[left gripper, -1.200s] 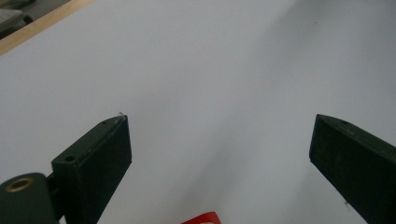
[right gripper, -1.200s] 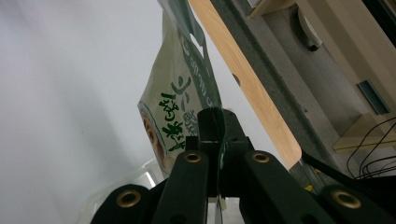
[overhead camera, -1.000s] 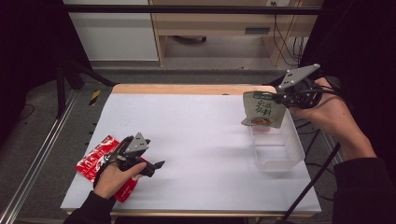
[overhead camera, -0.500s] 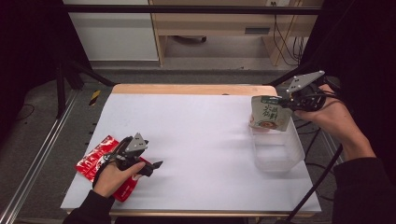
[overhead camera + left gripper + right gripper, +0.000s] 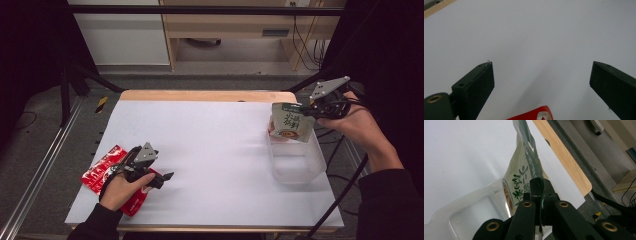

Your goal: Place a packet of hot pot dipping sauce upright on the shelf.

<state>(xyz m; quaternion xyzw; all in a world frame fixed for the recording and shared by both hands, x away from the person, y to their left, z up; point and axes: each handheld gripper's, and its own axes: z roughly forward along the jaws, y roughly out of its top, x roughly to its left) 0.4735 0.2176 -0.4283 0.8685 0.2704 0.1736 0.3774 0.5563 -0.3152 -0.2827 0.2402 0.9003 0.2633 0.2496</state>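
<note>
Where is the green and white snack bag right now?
In the high view the snack bag hangs at the table's right side, pinched at its top edge by the right gripper, its bottom dipping over the far end of the clear plastic box.

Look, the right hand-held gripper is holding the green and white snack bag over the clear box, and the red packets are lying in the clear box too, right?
Not quite. The red packets lie on the white table at the left, beside the left hand-held gripper, as the high view shows. The rest holds: the right hand-held gripper holds the green and white snack bag over the clear box.
</note>
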